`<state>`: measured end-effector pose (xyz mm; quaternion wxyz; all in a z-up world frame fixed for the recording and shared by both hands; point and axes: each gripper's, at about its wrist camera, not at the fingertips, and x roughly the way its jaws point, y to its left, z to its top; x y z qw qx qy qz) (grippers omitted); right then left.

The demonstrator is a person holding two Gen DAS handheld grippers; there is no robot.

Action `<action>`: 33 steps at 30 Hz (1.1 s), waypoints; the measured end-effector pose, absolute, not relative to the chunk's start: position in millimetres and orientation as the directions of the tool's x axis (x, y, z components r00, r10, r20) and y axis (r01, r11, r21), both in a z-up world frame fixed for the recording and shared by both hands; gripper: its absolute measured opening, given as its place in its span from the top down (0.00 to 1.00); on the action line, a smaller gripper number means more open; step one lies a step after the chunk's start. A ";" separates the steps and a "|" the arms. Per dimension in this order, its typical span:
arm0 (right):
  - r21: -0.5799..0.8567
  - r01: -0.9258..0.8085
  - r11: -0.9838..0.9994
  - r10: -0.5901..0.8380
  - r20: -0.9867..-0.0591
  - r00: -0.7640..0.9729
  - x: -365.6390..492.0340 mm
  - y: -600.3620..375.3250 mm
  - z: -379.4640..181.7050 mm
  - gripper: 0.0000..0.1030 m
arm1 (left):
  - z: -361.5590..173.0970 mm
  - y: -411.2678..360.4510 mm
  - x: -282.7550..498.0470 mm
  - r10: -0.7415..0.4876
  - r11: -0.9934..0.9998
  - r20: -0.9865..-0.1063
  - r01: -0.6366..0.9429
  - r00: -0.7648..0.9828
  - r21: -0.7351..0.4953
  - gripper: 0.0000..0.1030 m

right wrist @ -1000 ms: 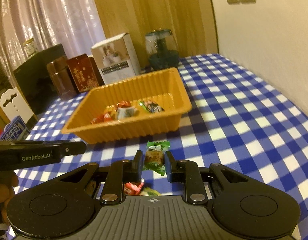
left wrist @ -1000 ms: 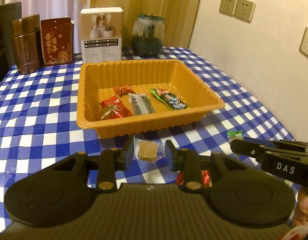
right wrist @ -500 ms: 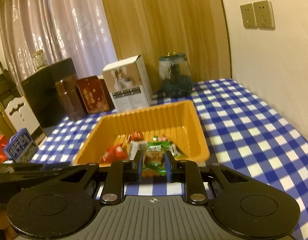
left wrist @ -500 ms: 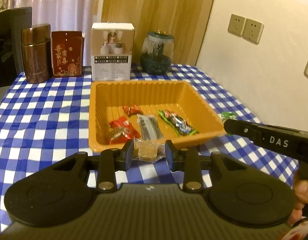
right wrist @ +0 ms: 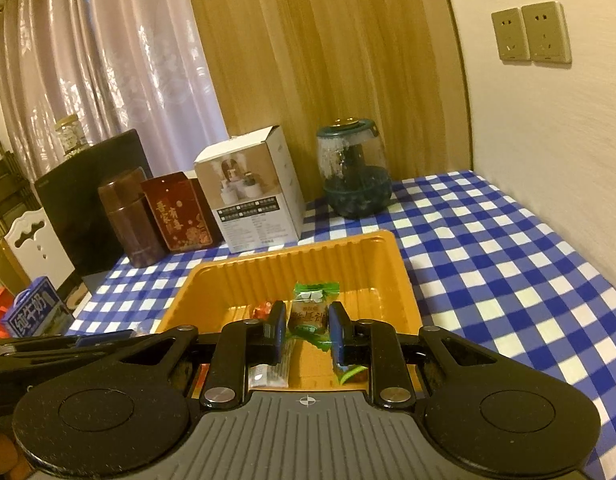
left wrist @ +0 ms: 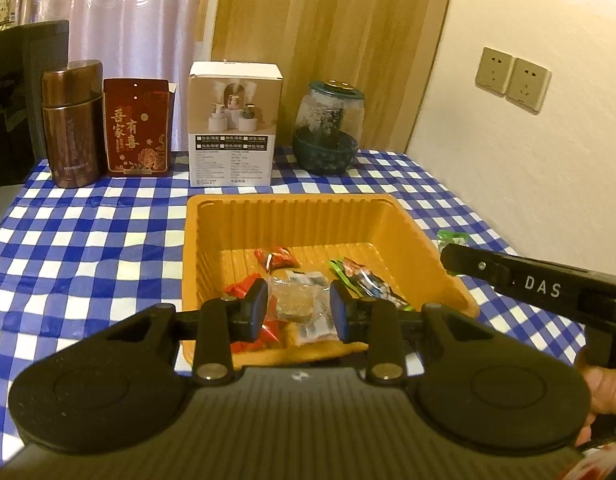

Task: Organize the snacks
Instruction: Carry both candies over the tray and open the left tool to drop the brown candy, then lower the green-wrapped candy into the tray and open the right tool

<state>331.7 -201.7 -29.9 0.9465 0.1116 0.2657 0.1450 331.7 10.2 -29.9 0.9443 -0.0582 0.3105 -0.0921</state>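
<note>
several wrapped snacks [left wrist: 348, 276] already lie in the orange tray [left wrist: 408, 224]. the left gripper [left wrist: 296, 311] pinches a clear-wrapped brown candy [left wrist: 295, 303] and the right gripper [right wrist: 307, 327] clamps a green-wrapped sweet [right wrist: 310, 312], both over the tray; releasing them remains.

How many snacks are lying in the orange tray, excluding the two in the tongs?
4: small red candy toward the back, red packet front left, pale striped packet in the middle, green-edged packet on the right. The front is partly blocked, so more may be hidden.
</note>
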 end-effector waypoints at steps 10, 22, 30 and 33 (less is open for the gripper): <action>0.296 -0.207 0.932 0.333 -0.480 0.812 363.6 -193.7 -38.8 0.77 | -34.5 21.1 366.2 -0.197 0.977 -0.574 0.113 0.795 -0.178 0.71; 0.301 -0.180 0.937 0.318 -0.515 0.796 381.9 -195.7 -55.4 0.77 | -52.2 18.2 390.8 -0.209 0.974 -0.602 0.110 0.771 -0.197 0.70; 0.296 -0.190 0.936 0.325 -0.521 0.790 381.1 -190.8 -56.3 0.77 | -55.7 12.4 394.5 -0.215 0.974 -0.608 0.118 0.764 -0.195 0.68; 0.297 -0.186 0.937 0.322 -0.522 0.790 380.7 -190.1 -56.2 0.77 | -57.5 11.1 395.6 -0.205 0.976 -0.605 0.118 0.769 -0.181 0.54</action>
